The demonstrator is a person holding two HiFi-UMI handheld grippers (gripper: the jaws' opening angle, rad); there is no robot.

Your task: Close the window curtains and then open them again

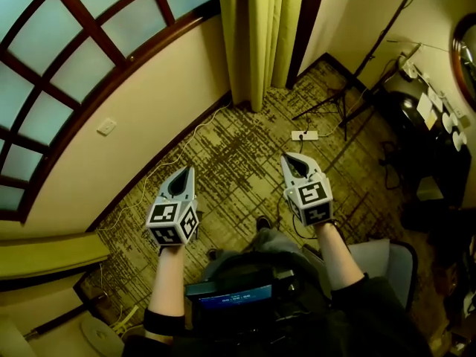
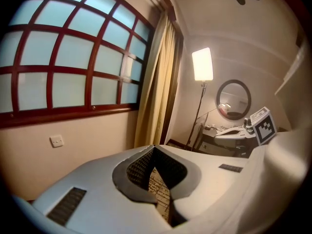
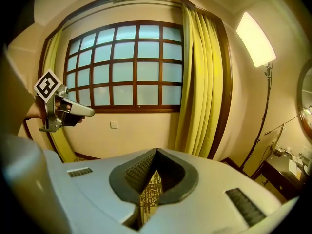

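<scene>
The arched window (image 1: pixel 74 58) has dark red bars and frosted panes. One yellow curtain (image 1: pixel 256 36) hangs bunched at the window's right end, also seen as curtain (image 2: pixel 156 87) and curtain (image 3: pixel 200 82). A second yellow curtain (image 3: pixel 52 67) is gathered at the left end. My left gripper (image 1: pixel 187 172) and right gripper (image 1: pixel 287 157) are held side by side over the patterned carpet, well short of the wall and away from both curtains. Both are shut with nothing between the jaws. The left gripper (image 3: pixel 73 110) shows in the right gripper view, and the right gripper (image 2: pixel 241 129) in the left gripper view.
A lit floor lamp (image 2: pixel 202 65) and a tripod (image 1: pixel 338 99) stand right of the curtain. A white power strip (image 1: pixel 304 134) and cables lie on the carpet. A dark desk (image 1: pixel 424 117) under a round mirror (image 2: pixel 234 99) fills the right side. A wall socket (image 1: pixel 106 126) sits below the window.
</scene>
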